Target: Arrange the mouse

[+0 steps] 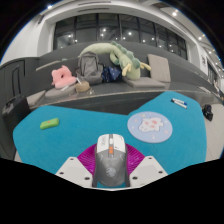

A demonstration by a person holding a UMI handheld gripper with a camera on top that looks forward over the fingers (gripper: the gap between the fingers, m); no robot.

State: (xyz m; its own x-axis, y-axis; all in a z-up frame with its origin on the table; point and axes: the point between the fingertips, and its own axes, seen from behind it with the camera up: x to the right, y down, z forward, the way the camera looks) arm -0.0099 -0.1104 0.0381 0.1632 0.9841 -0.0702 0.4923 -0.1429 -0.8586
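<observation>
A grey and white mouse (111,160) with an orange wheel sits between my gripper's (111,172) two fingers. Both magenta pads (90,158) press against its sides, so the fingers are shut on it. The mouse is held just above the near edge of a teal desk mat (80,120). A round white mouse pad (150,125) with a printed picture lies on the mat, ahead of the fingers and to the right.
A small green object (49,123) lies on the mat at the left. A pen (179,101) lies at the mat's far right. Beyond the table edge are a pink plush toy (64,76), a grey bag (89,67) and a green-yellow plush toy (118,58).
</observation>
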